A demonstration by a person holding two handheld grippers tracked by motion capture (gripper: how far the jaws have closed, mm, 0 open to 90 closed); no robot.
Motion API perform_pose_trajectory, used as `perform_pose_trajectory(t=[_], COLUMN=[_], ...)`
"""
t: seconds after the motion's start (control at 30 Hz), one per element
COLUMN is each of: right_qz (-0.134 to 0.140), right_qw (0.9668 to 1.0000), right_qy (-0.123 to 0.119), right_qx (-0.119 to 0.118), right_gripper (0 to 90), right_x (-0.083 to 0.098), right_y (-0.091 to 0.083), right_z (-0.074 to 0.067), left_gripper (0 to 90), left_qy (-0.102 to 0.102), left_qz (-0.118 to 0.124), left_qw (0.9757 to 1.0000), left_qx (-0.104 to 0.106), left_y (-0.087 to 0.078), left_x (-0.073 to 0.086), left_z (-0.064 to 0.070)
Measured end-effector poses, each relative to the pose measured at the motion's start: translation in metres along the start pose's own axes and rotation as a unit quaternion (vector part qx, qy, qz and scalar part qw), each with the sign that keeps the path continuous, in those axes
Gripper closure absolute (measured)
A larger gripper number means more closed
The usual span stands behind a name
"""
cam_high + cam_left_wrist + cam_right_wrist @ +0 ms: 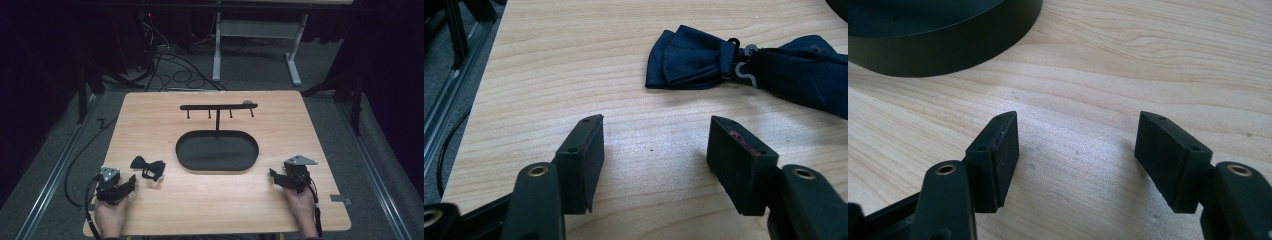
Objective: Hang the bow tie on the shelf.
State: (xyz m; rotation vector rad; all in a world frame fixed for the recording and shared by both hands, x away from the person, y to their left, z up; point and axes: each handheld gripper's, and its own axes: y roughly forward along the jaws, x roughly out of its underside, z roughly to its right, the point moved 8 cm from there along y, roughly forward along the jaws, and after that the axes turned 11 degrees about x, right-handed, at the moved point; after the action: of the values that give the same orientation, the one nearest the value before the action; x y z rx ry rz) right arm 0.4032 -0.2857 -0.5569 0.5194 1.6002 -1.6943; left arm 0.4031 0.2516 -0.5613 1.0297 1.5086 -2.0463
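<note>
- Navy bow tie [148, 167] lies flat on the wooden table [150, 115], long axis running left-right, perhaps slightly skewed, just beyond the left gripper [654, 147].
- Both the left gripper's jaws and the right gripper's [1078, 145] are spread, empty.
- Black oval tray [185, 152] sits mid-table.

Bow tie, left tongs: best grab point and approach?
Probably the narrow centre knot of the bow tie, by its metal hook. Come from the near side, where the open left tongs already face it. The tie lies flat, and its wings look broad and floppy.
</note>
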Motion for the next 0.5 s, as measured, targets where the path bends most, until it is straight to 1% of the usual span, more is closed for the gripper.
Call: perform_pose_trajectory(t=[0.5], right_qz=[0.001], right_qw=[1.0], right_qy=[0.001], right_qx=[-0.001], right_gripper=[35.8], right_x=[-0.0001], right_y=[0.0001], right_z=[0.0001], left_gripper=[40.7], left_qy=[-0.001], left_qz=[0.0], left_qw=[1.0], left_qx=[-0.002], left_y=[-0.0001], left_x=[0.0001], left_z=[0.0002])
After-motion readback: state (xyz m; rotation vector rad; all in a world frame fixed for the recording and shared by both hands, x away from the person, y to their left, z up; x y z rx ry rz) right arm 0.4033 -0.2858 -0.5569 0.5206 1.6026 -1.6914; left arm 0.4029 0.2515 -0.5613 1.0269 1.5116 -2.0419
